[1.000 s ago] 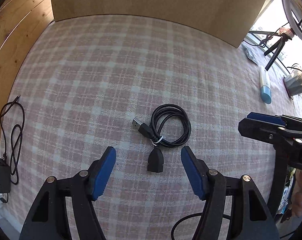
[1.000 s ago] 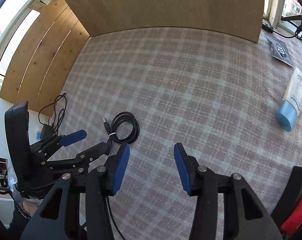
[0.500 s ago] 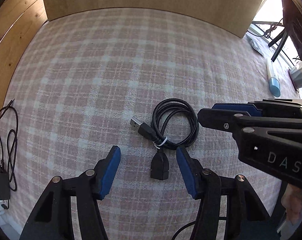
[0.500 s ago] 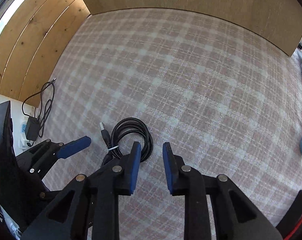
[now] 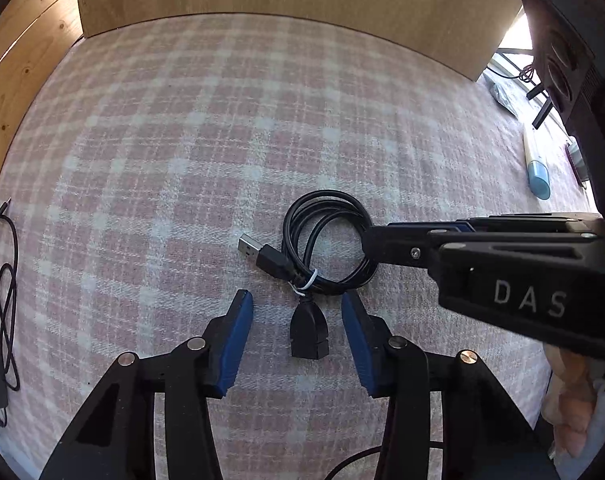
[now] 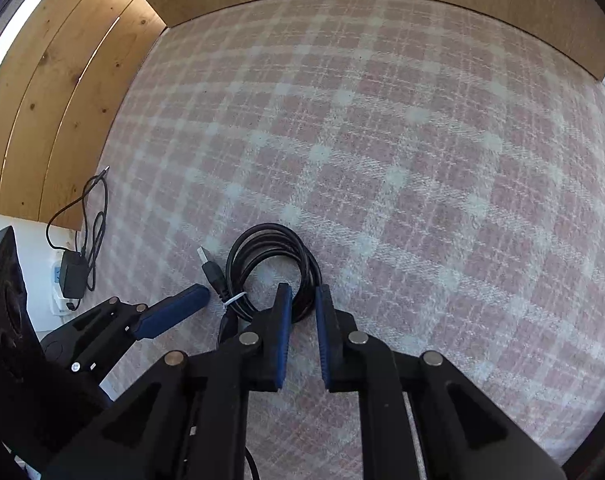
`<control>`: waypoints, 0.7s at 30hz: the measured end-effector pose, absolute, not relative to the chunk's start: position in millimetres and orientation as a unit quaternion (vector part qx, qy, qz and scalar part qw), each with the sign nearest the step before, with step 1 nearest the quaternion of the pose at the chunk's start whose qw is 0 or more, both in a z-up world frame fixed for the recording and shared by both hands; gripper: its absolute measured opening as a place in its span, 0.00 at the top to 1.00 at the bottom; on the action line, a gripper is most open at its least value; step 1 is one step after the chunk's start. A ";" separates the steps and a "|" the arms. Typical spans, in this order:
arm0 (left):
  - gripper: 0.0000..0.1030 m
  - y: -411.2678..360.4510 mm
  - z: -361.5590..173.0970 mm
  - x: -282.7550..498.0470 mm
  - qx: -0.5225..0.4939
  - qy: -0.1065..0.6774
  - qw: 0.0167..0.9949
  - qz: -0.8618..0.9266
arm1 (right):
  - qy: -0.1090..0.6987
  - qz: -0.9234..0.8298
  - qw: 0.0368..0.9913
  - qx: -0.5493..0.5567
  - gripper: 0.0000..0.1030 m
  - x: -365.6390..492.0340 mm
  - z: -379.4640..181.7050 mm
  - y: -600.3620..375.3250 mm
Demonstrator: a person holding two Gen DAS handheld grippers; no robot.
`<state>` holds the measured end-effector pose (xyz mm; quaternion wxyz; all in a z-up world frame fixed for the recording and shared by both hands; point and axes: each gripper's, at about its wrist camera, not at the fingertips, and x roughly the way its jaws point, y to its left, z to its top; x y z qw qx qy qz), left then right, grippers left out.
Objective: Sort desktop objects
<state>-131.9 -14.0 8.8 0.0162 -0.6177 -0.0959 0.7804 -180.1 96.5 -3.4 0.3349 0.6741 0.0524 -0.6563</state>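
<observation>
A black USB extension cable (image 5: 326, 240) lies on the plaid cloth, just below and right of the middle of the left wrist view. It is wound into a round coil of several loops, bound at its lower left edge by a thin white twist tie (image 5: 304, 282). From the tie, the flat metal-tipped plug (image 5: 258, 254) points out to the upper left, and the blocky black socket end (image 5: 308, 334) hangs straight down toward the bottom of the frame. In the right wrist view the same coil (image 6: 268, 268) sits left of center, in the lower half.
</observation>
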 end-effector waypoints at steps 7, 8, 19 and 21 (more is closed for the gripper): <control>0.59 -16.3 9.8 -134.6 -0.616 -0.102 0.018 0.781 | 0.049 -0.657 0.351 0.666 0.87 -181.2 0.2 94.2; 0.59 -15.2 10.0 -134.9 -0.615 -0.099 0.018 0.782 | 0.058 -0.657 0.348 0.666 0.87 -181.2 -1.8 91.9; 0.66 -12.1 13.4 -130.9 -0.603 -0.106 0.024 0.790 | 0.030 -0.654 0.350 0.670 0.96 -172.0 -4.5 90.3; 0.72 -13.2 14.1 -129.3 -0.603 -0.113 0.031 0.789 | 0.016 -0.646 0.355 0.676 0.99 -166.2 -9.3 78.9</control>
